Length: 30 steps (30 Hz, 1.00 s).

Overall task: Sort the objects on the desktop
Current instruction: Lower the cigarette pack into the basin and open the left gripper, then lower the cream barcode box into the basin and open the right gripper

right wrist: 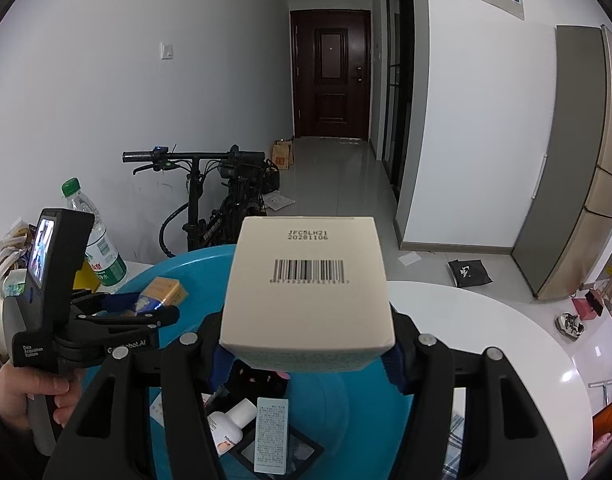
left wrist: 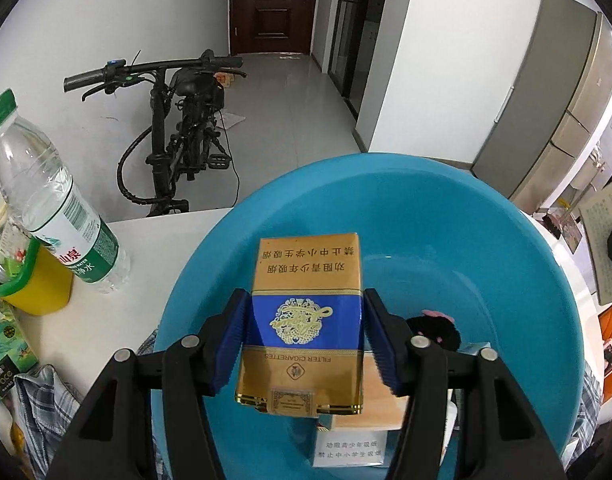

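Note:
My left gripper (left wrist: 304, 334) is shut on a gold and blue cigarette pack (left wrist: 306, 312) and holds it above a blue plastic basin (left wrist: 486, 216). The same gripper (right wrist: 144, 306) and pack (right wrist: 164, 290) show at the left of the right wrist view. My right gripper (right wrist: 306, 350) is shut on a white box with a barcode (right wrist: 308, 284), also above the basin (right wrist: 178, 262). In the basin lie a black fuzzy item with pink (left wrist: 436, 326), another pack (left wrist: 380, 394), a small white bottle (right wrist: 232, 426), a pale leaflet box (right wrist: 271, 434) and a black flat case (right wrist: 278, 454).
A water bottle (left wrist: 54, 204) and a yellow cup with a green rim (left wrist: 36, 284) stand left on the white table (left wrist: 146, 236). Plaid cloth (left wrist: 38, 404) and a green packet (left wrist: 6, 344) lie at the left edge. An open book (left wrist: 606, 236) is at right. A bicycle (left wrist: 178, 136) stands beyond.

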Available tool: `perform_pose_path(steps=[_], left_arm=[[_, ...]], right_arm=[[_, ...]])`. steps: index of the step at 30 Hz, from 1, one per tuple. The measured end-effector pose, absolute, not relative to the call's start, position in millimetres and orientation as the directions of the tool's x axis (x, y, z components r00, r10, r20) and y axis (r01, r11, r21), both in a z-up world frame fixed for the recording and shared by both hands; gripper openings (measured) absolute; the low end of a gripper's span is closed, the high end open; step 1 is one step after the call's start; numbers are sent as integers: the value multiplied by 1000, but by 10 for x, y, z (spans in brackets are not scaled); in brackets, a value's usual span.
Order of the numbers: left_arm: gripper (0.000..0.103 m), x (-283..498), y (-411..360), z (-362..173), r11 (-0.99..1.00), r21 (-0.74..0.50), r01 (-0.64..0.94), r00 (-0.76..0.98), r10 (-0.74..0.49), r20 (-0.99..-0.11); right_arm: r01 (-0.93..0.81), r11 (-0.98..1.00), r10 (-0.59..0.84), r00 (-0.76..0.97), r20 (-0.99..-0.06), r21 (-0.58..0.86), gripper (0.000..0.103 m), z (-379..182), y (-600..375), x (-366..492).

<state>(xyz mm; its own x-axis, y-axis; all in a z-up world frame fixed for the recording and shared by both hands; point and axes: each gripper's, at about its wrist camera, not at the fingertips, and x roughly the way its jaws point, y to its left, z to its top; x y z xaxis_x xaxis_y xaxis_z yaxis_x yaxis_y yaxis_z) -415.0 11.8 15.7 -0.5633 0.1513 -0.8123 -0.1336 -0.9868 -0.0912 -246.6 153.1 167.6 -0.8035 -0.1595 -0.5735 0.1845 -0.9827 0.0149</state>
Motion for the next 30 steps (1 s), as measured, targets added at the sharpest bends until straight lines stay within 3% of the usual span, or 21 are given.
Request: perform_pose_path(steps=[3,12,18,22,30], left_arm=[[86,-4092,168,273,-988,-81,-133,-604,145,-784],[86,-3978,141,527,-996,-13,-89,-679,70,-731],[86,-3951,179,574,-994,-24,-109,-679,92,-729],[86,-3937,247,560,-992,-8,-130,-668,93,-738],[86,-3936,318,510,-990,-6,-143,-659,100,-746]], right_arm=[[184,-983,-159,-804,-573,15,59,1677,1526,-2468],[193,-981,-157,-795,-586,1,59,1658,1466,-2492],[277,-961,-191,-674,-713,-5,59,1351,1379,-2710],[255,-964,-98,-594,-799,-71,59,1072,1426,-2850],[236,-967,-58,-569,-820,-95,59,969,1488,-2915]])
